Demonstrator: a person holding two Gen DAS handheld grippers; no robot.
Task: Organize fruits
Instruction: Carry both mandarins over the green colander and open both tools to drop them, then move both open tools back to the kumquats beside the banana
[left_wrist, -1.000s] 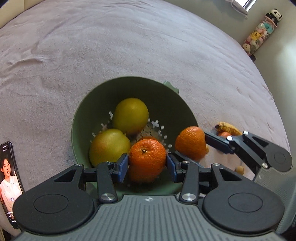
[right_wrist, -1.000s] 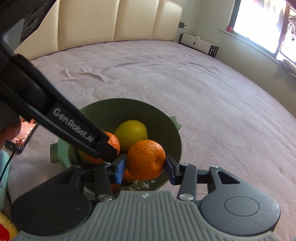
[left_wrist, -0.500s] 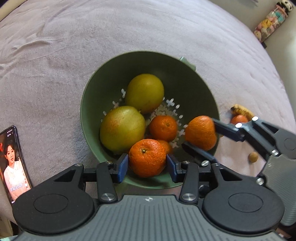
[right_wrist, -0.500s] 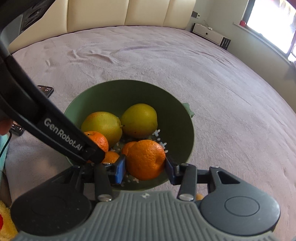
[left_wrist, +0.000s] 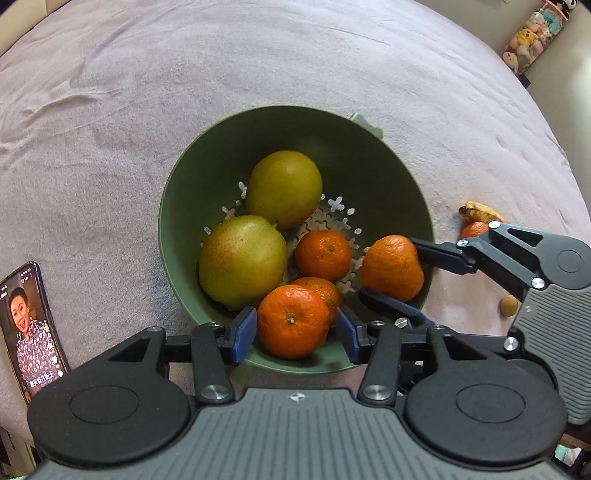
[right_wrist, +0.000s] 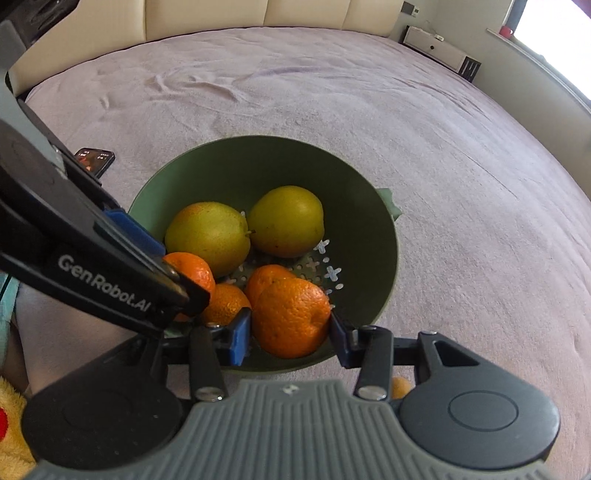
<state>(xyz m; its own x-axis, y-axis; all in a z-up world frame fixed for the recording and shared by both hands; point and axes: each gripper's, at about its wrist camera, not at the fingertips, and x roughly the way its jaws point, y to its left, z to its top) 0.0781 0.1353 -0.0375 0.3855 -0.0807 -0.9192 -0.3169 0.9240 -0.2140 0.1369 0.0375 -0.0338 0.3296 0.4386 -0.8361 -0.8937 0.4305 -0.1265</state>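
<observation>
So, left wrist view first: the left gripper (left_wrist: 293, 328) hangs over the near rim of the green bowl (left_wrist: 369, 147), which sits on the pinkish bedspread (left_wrist: 147, 92). Its jaws have just been opening, and the near mandarin (left_wrist: 293, 320) sits between the blue pads (left_wrist: 242, 334) with a sliver of gap on each side, so it's loose, not squeezed. That mandarin rests inside the bowl against the near wall, on top of another mandarin (left_wrist: 325, 290). Also in the bowl: two yellow-green pears (left_wrist: 283, 188), touching each other, plus a small mandarin (left_wrist: 323, 254) in the middle over the white cross-shaped holes. On the right, the right gripper (left_wrist: 391, 269) comes in from the side, clamped on an orange (left_wrist: 392, 267) just inside the bowl's right wall. Outside the bowl to the right there's a browning banana (left_wrist: 480, 212), another bit of orange fruit (left_wrist: 474, 229) right beside it, and a small brown round fruit (left_wrist: 509, 305). A phone (left_wrist: 27, 332) with a video playing lies at the left.

Right wrist view: the right gripper (right_wrist: 291, 328) has both blue pads pressed onto the orange (right_wrist: 291, 317), held over the bowl's (right_wrist: 258, 155) near edge. The left gripper's arm crosses in from the left, its tip at a mandarin (right_wrist: 194, 271); can't tell contact from here. Both pears (right_wrist: 284, 221) sit behind.
</observation>
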